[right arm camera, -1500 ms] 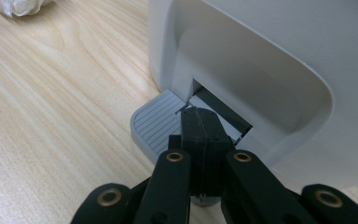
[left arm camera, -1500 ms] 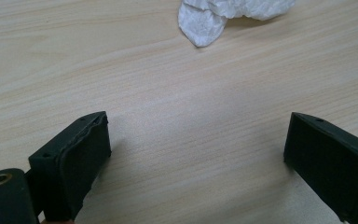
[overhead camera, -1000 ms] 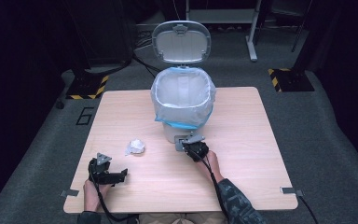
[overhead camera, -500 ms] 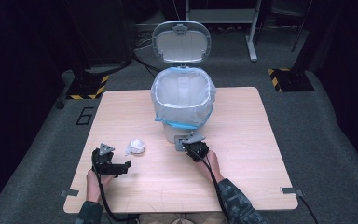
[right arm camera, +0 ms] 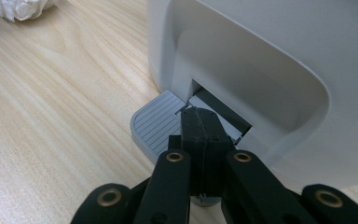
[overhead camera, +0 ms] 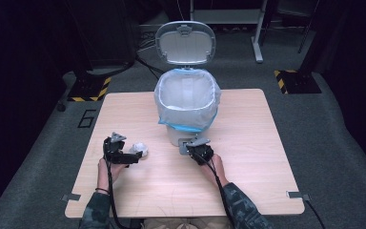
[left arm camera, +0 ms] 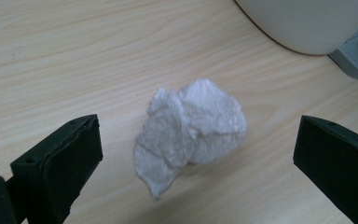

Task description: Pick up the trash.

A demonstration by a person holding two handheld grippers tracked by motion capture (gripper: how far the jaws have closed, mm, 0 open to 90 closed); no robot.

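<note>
The work in hand is binning the crumpled tissue point(left arm camera: 191, 133), which lies on the table point(overhead camera: 248, 167) just to the left of the bin point(overhead camera: 187, 107), near its base and a little apart from it. The left gripper point(left arm camera: 191, 154) has its jaws spread wide, one on each side of the tissue and touching neither side of it, so nothing is gripped yet; in the high view that gripper point(overhead camera: 124, 156) sits right beside the wad. The right gripper point(right arm camera: 199, 135) has its jaws pressed together with nothing between them, and their tips rest on the grey pedal point(right arm camera: 161, 122) at the foot of the bin, where the lid point(overhead camera: 185, 43) stands open above the bag-lined rim. To do this step well, I would bring the left jaws forward a touch so the bulk of the tissue sits squarely between them, not just its loose lower corner, and keep them close to the table so the wad cannot slip underneath. Close gently until the paper firms up; it is soft and will squash, so a light hold should do. Keep steady weight on the pedal throughout, or the lid may drop before the tissue reaches the bin's opening.
</note>
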